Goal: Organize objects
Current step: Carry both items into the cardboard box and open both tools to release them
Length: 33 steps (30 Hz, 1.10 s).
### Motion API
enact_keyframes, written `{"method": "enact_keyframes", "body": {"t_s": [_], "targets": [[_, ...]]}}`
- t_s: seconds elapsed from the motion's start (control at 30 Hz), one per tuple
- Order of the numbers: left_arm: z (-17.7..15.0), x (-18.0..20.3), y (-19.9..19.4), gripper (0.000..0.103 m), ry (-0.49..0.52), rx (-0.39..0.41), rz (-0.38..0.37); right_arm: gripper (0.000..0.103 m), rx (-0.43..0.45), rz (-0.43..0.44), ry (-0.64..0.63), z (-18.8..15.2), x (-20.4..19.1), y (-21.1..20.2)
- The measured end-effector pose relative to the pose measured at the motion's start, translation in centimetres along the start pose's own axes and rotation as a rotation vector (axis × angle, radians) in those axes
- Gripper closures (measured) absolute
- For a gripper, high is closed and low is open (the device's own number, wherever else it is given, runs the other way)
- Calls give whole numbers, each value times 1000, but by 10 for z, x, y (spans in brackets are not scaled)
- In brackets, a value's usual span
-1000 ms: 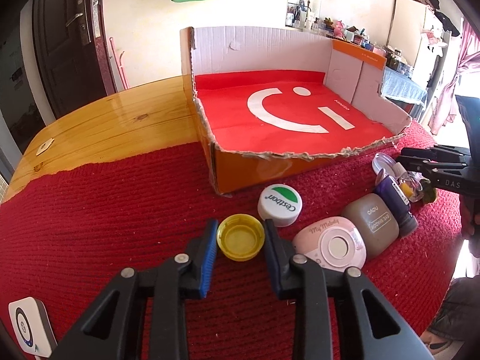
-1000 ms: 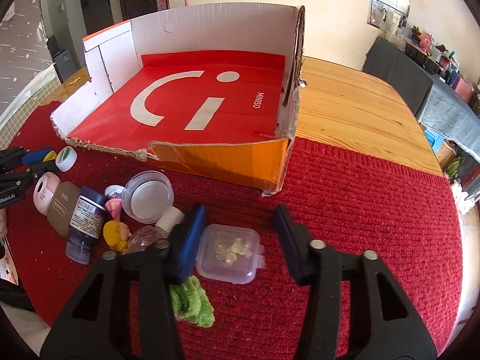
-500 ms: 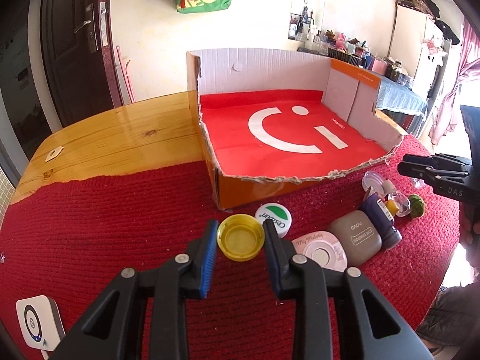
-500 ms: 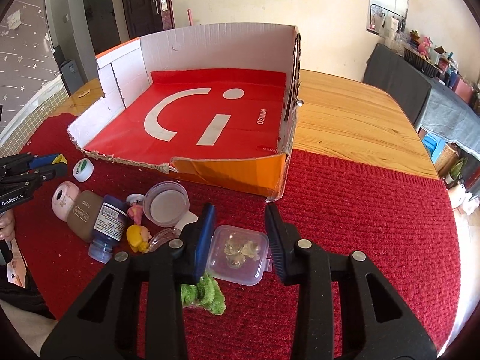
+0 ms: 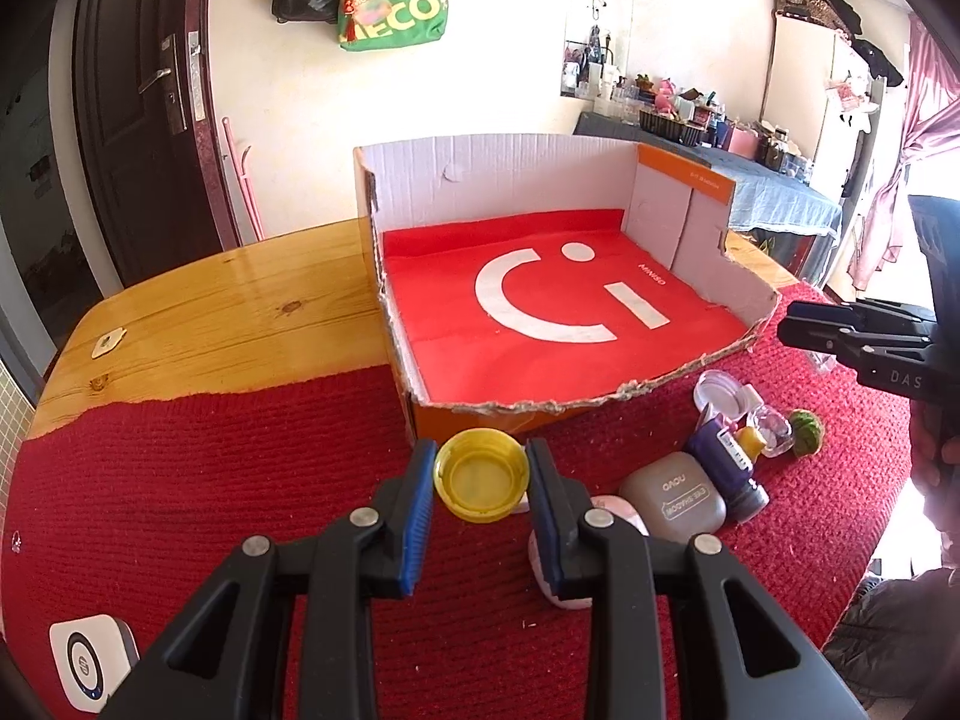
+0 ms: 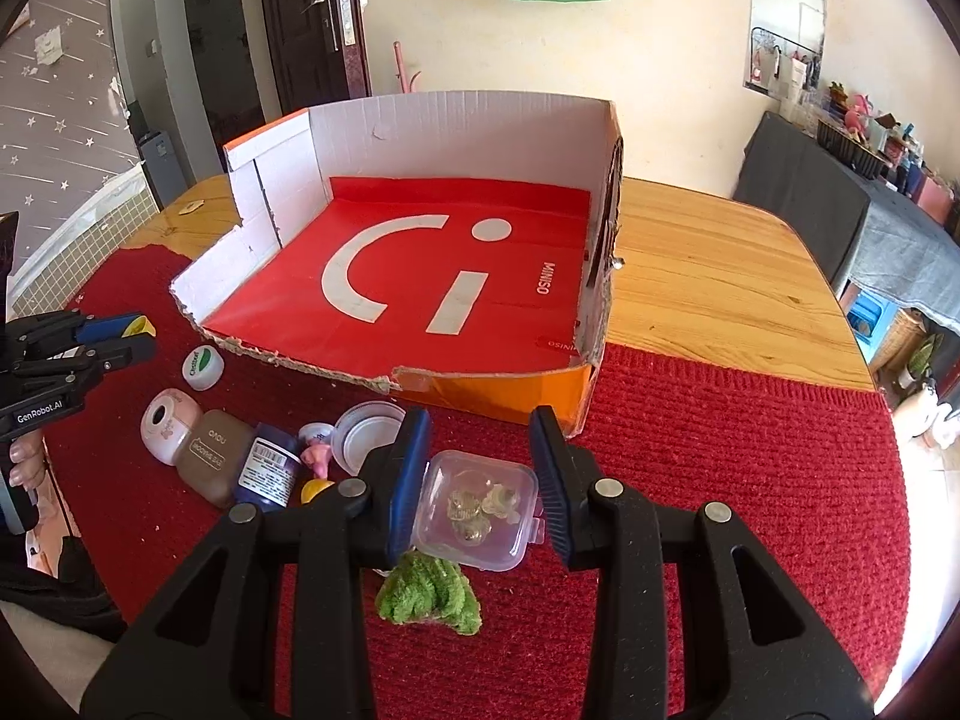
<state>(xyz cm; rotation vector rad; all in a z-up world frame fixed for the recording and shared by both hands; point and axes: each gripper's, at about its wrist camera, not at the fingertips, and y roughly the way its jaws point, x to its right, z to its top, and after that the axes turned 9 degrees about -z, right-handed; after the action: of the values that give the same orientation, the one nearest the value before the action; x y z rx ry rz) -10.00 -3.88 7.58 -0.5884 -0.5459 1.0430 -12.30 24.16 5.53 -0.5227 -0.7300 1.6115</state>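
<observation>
Where the left wrist view looks along the fingers, the left gripper point(image 5: 481, 483) is seen clamped on a yellow cap point(image 5: 482, 482), which is held open side up just in front of the torn near wall of the cardboard box point(image 5: 510, 414), at twelve o'clock from the jaws. A grey case point(image 5: 675, 501) and a purple bottle point(image 5: 723, 468) are found on the red cloth point(image 5: 180, 480) at three o'clock, near the cap.

In the right wrist view, the right gripper point(image 6: 478, 480) is closed on a clear plastic box point(image 6: 480, 507), held above the cloth. A green fuzzy object point(image 6: 429, 594) is seen at six o'clock, just below it. The cardboard box lies at twelve o'clock; a white jar point(image 6: 203, 366) is set at ten o'clock.
</observation>
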Motion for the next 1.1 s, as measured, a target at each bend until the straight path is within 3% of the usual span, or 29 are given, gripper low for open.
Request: {"method": "enact_keyframes", "body": {"t_s": [0.13,0.3,0.53,0.8,1.1], "targets": [[20,7,4,72,30,8,-27,70,42,19,-17,18,-4,-10],[47,13,26,72,63,-36,-68,70,56,61,-45,48,-10,-5],[68,10,71,72,91,-154,-109,70,-60,87,-86,74,-15,46],[66,9,111,72,140,-251,-118,72,-190,84,-137,73,-16,95],[67,12,122,72,178,-288,-132,72,-192,120,-178,71,-24,95]]}}
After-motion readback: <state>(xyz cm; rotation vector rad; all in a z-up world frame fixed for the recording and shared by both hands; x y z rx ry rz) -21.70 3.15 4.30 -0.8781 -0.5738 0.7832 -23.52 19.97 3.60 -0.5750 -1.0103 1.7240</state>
